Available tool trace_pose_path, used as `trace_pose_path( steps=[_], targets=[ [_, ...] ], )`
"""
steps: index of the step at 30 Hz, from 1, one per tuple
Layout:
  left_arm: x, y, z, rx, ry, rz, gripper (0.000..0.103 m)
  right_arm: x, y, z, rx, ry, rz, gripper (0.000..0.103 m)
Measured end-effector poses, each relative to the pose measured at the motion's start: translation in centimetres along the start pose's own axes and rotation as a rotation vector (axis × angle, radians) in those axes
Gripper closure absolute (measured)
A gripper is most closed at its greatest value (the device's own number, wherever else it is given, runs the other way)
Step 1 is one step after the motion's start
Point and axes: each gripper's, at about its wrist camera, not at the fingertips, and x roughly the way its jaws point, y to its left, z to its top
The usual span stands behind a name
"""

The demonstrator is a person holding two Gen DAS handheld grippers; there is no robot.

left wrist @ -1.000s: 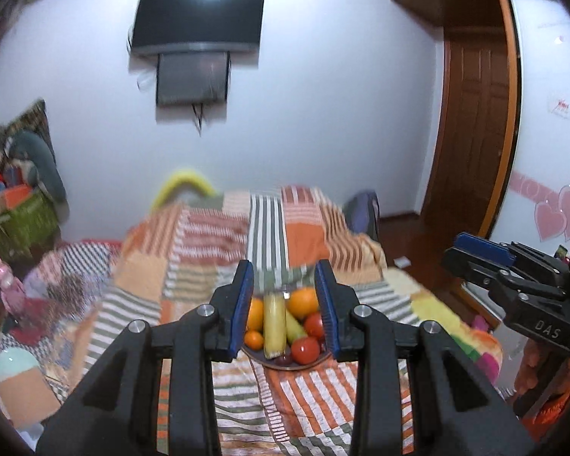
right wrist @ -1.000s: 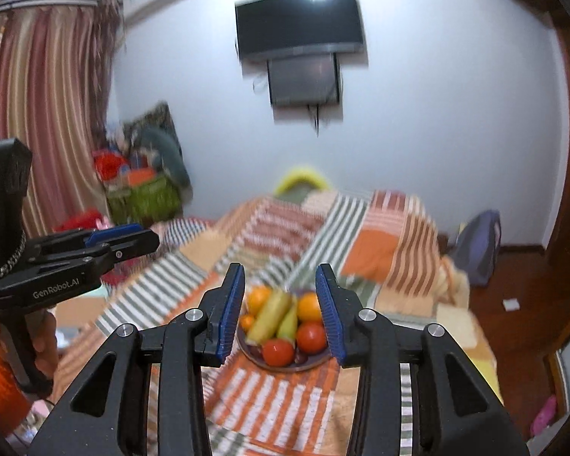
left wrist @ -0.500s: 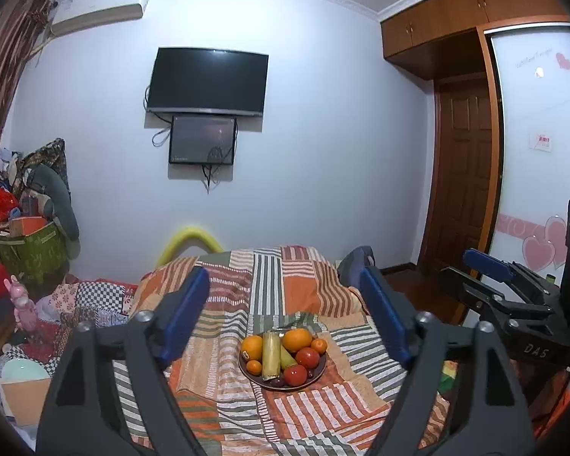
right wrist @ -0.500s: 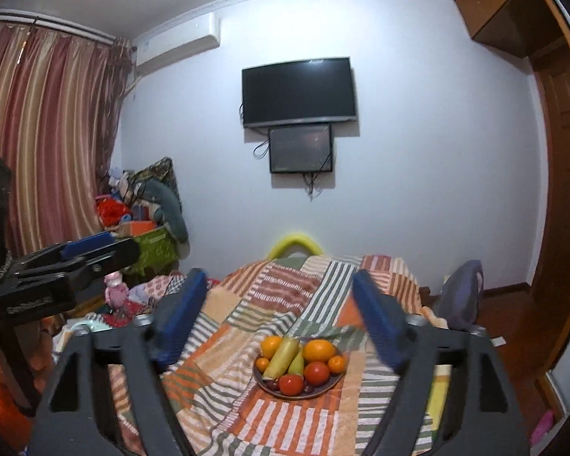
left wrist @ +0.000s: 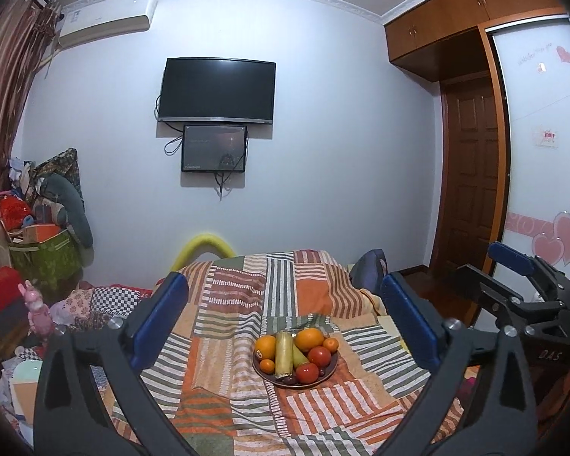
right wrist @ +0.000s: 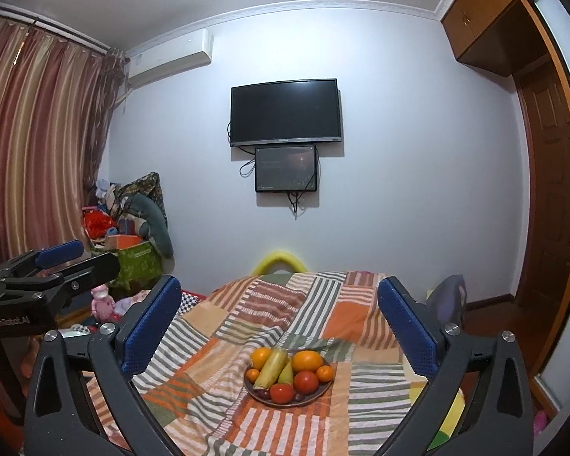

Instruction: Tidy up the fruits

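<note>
Both the left gripper (left wrist: 283, 313) and right gripper (right wrist: 279, 309) gaped wide, empty; dark fruit (grapes?) lay half-hidden on the plate (right wrist: 315, 396).

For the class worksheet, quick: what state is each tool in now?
Left tool: open, holding nothing.
Right tool: open, holding nothing.
</note>
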Motion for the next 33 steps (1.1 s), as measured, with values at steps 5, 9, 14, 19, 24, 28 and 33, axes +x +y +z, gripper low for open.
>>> trace_pose_path(
  steps=[5, 9, 14, 19, 24, 28, 33],
  targets=[
    [-0.13, -0.05, -0.35, 0.009, -0.001, 0.005, 0.000, -0.20, -0.28, -0.39, 0.005, 0.010, -0.001, 0.000],
    [-0.13, -0.08, -0.44, 0.009, 0.000, 0.009, 0.000, -0.13, -0.38, -0.34, 0.009, 0.017, 0.004, 0.000],
    [-0.09, 0.00, -0.57, 0.006, 0.006, 0.009, 0.000, -0.32, -0.37, -0.31, 0.005, 0.019, 0.000, 0.000],
    [0.08, 0.01, -0.59, 0.008, 0.006, 0.019, 0.000, -0.39, -0.32, -0.36, 0.008, 0.020, -0.001, 0.000],
    [0.06, -0.02, -0.64, 0.009, 0.005, 0.024, 0.000, -0.46, -0.39, -0.40, 0.004, 0.024, -0.009, 0.000],
    [0.17, 0.01, -0.62, 0.014, 0.002, 0.032, 0.000, -0.54, -0.53, -0.42, 0.008, 0.028, -0.010, 0.000],
    [0.35, -0.08, -0.78, 0.019, 0.008, 0.032, 0.000, -0.59, -0.72, -0.37, 0.015, 0.031, -0.007, 0.000]
  ],
)
